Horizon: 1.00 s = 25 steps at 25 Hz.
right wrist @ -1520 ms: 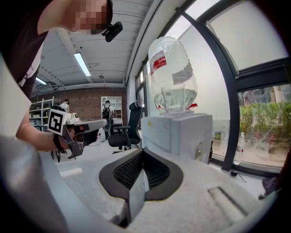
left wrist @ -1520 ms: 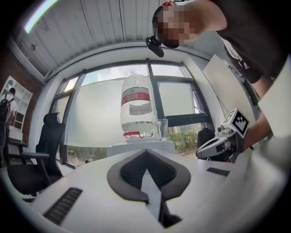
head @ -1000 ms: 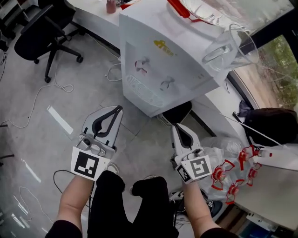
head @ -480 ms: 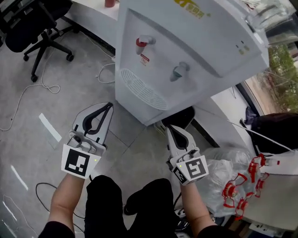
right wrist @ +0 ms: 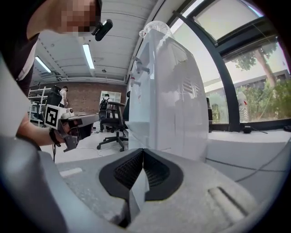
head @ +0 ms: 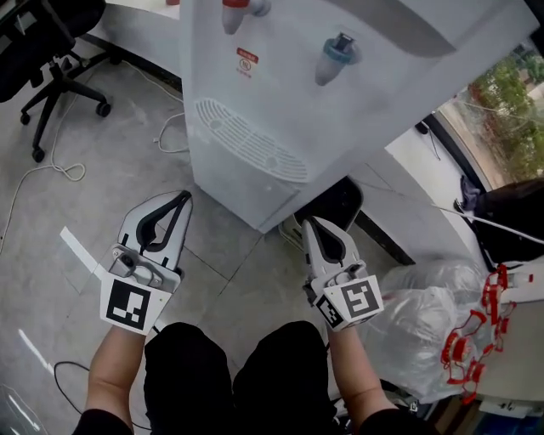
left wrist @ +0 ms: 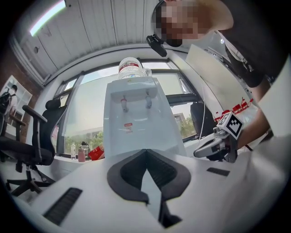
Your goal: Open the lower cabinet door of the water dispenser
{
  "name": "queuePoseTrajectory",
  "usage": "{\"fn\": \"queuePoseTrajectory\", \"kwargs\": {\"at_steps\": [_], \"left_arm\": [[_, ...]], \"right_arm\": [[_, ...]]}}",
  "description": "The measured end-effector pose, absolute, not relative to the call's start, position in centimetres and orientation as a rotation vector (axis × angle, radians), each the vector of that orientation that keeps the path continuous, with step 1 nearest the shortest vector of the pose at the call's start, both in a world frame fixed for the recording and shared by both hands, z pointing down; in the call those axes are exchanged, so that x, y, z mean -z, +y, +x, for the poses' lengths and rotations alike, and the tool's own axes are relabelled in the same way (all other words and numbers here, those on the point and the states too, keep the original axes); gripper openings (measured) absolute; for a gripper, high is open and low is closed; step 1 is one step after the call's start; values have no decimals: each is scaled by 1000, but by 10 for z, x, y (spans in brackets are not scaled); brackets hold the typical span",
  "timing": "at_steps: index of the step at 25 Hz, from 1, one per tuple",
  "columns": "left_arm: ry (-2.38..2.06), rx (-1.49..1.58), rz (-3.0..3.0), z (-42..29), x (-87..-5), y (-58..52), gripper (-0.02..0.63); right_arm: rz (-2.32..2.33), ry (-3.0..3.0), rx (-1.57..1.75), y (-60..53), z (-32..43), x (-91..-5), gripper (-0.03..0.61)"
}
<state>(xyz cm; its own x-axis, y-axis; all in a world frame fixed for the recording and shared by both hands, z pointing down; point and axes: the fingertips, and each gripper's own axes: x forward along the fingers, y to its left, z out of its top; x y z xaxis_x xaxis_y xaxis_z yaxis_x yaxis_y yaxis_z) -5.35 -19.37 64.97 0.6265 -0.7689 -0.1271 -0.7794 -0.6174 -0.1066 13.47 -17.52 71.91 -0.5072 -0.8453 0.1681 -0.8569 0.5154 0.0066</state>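
The white water dispenser [head: 340, 110] stands ahead, with a red tap [head: 238, 8], a blue tap [head: 336, 55] and a drip grille [head: 251, 144]. Its lower cabinet door [head: 242, 194] is the plain panel under the grille, and it looks closed. My left gripper [head: 184, 197] is shut and empty, a short way in front of the door's left side. My right gripper [head: 309, 223] is also shut and empty, off the dispenser's right front corner. In the left gripper view the dispenser [left wrist: 136, 123] stands straight ahead. The right gripper view shows its side wall [right wrist: 168, 100].
A black office chair [head: 42, 51] and loose cables [head: 51, 170] lie to the left. A black object [head: 336, 204] sits by the dispenser's right base. A clear plastic bag [head: 425, 314] with red-and-white pieces [head: 472, 348] lies at the right. The person's dark trousers [head: 229, 374] fill the bottom.
Both grippers have sunk, still shut and side by side. The dispenser now fills more of the head view, with its taps near the top edge.
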Motion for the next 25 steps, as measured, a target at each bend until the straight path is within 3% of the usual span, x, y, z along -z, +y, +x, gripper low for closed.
{"fn": "queuePoseTrajectory", "kwargs": {"at_steps": [9, 17, 25], "left_arm": [[1252, -100, -2714, -53, -653, -189, 9], [1275, -43, -2723, -63, -670, -179, 9], [1317, -65, -2693, -76, -667, -172, 9]], "right_arm": [[1546, -2580, -136, -188, 145, -725, 30], [1551, -2553, -138, -211, 146, -741, 207], [1593, -2493, -140, -228, 152, -753, 218]]}}
